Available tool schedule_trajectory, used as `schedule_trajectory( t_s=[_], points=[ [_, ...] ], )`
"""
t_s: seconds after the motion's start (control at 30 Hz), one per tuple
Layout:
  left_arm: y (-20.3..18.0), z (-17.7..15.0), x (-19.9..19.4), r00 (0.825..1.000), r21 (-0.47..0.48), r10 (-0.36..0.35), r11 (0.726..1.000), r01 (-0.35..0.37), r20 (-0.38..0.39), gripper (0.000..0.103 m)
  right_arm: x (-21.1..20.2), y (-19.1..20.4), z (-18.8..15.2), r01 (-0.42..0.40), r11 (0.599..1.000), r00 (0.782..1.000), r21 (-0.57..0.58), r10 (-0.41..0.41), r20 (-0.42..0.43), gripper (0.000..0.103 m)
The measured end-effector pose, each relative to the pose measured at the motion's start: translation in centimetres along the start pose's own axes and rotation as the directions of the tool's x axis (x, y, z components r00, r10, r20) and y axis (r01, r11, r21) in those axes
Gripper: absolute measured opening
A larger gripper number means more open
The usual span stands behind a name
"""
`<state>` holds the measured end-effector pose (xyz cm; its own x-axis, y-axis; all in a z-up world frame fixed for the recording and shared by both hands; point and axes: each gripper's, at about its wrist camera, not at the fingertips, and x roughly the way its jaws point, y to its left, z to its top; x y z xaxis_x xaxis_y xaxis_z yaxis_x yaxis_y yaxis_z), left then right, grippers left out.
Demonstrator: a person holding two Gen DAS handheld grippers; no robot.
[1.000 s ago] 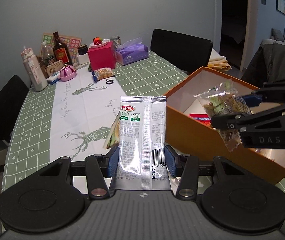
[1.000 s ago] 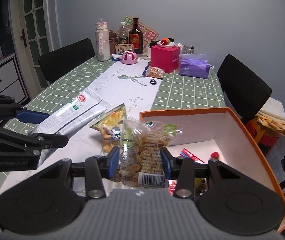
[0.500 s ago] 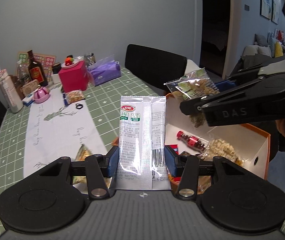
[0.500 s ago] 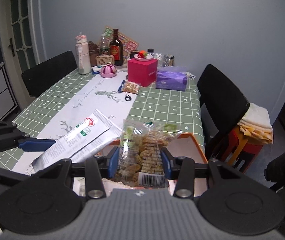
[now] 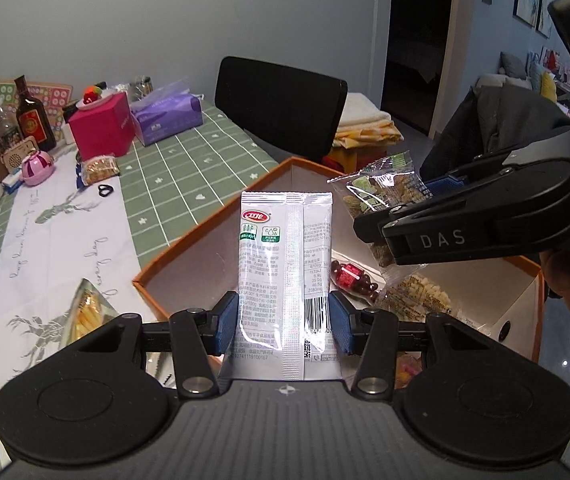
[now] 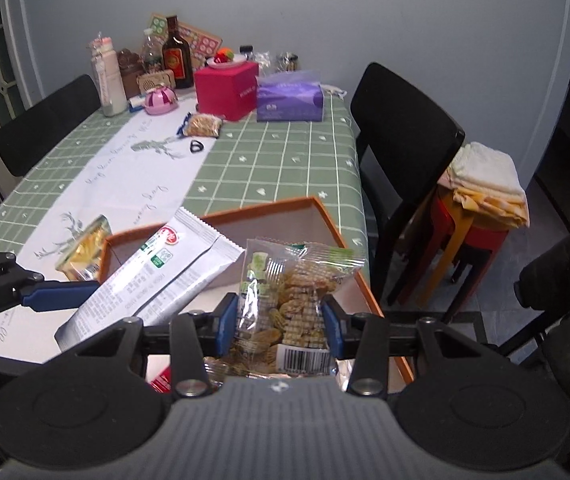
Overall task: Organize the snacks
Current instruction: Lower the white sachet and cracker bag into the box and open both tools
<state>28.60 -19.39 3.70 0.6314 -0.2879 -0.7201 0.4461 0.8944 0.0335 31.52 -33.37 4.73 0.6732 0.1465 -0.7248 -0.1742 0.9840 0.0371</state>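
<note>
The left gripper [image 5: 284, 322] pinches a white sachet [image 5: 285, 272] and the right gripper [image 6: 281, 322] pinches a clear cracker bag [image 6: 289, 300], both held above the open orange box [image 6: 333, 224] on the table. Risk, as a judgement: the two packets sit just beside each other, so a release could snag one bag on the other gripper or drop it on the box rim. In the right wrist view, free tablecloth [image 6: 277, 160] lies at 12 o'clock, while a black chair [image 6: 401, 132] crowds the table edge at 2 o'clock.
</note>
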Motion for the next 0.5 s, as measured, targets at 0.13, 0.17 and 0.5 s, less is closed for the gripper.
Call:
schedule_trajectory(
  t_s=[0.13, 0.17, 0.5],
  points=[
    [-0.5, 0.0, 1.3, 0.999, -0.039, -0.025, 0.999, 0.024, -0.021, 0.055, 0.8, -0.9, -0.6, 0.009, 1.0, 1.0, 0.019, -0.009, -0.014, 0.043],
    [-0.6, 0.0, 1.6, 0.999, -0.05, -0.033, 0.998, 0.031, -0.029, 0.055, 1.0, -1.1, -0.8, 0.011, 1.0, 1.0, 0.027, -0.011, -0.016, 0.043],
    [-2.4, -0.8, 4.1, 0.995, -0.036, -0.014, 0.999, 0.01, -0.102, 0.055, 2.8, -1.2, -1.9, 0.011, 1.0, 0.998, 0.018, -0.01, -0.063, 0.043]
  ],
)
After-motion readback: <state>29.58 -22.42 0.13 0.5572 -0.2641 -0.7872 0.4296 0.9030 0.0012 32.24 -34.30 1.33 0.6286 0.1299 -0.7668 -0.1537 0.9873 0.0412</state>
